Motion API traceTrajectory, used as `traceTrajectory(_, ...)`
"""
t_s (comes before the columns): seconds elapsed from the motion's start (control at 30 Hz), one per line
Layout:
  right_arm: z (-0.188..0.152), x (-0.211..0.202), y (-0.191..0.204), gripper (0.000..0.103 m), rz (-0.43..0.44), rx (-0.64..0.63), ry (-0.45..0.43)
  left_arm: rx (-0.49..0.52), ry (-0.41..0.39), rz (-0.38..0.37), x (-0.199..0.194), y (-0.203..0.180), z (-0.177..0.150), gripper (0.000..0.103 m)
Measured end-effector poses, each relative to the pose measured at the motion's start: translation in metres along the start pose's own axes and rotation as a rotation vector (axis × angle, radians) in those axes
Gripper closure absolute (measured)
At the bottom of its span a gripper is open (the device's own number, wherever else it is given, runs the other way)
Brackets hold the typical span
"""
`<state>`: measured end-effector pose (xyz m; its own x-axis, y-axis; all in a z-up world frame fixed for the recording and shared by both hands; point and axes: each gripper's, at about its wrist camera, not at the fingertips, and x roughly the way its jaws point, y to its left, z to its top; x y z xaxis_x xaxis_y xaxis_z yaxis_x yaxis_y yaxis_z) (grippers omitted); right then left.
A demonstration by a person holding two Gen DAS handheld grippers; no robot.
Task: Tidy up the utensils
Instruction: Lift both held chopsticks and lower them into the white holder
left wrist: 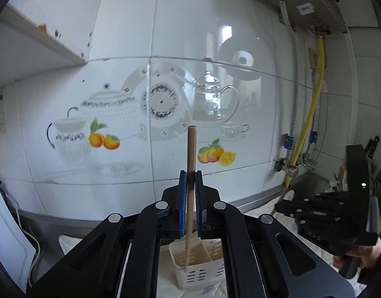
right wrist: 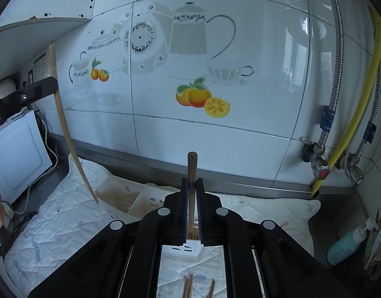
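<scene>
The left gripper [left wrist: 189, 176] was clamped on a pale chopstick [left wrist: 191, 154], held upright, its lower tip just above or inside the left compartment of the white holder [left wrist: 190, 272]; which could not be told. The right gripper [right wrist: 192, 183] was closed tight on a darker chopstick [right wrist: 191, 166], also upright, over the holder [right wrist: 121, 193]. More chopsticks [right wrist: 188, 285] lay on the quilted cloth [right wrist: 53, 223]. Risks judged: a stick tilting in the narrow grip and striking the rim, tipping the light holder, or the two grippers colliding above it.
</scene>
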<state>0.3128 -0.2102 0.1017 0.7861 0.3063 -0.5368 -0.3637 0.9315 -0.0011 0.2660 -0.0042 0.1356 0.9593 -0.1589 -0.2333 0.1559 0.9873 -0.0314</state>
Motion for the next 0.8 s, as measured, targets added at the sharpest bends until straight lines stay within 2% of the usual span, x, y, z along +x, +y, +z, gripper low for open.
traceTrajectory(0.23,-0.003,0.005,-0.004,0.097,-0.005,0.006,0.007,-0.057,0.024,-0.018,0.01,0.013,-0.006,0.098)
traceTrajectory(0.53,-0.003,0.014,-0.004,0.097,-0.014,0.006,0.016,-0.004,-0.086,-0.01,-0.01,-0.001,0.034,0.098)
traceTrajectory(0.63,-0.007,0.017,-0.003,0.096,-0.009,0.007,0.026,0.003,-0.085,-0.001,-0.002,-0.005,0.032,0.098)
traceTrajectory(0.8,-0.012,0.017,-0.003,0.096,-0.007,0.004,0.028,-0.028,-0.053,0.005,0.017,0.0,0.009,0.098)
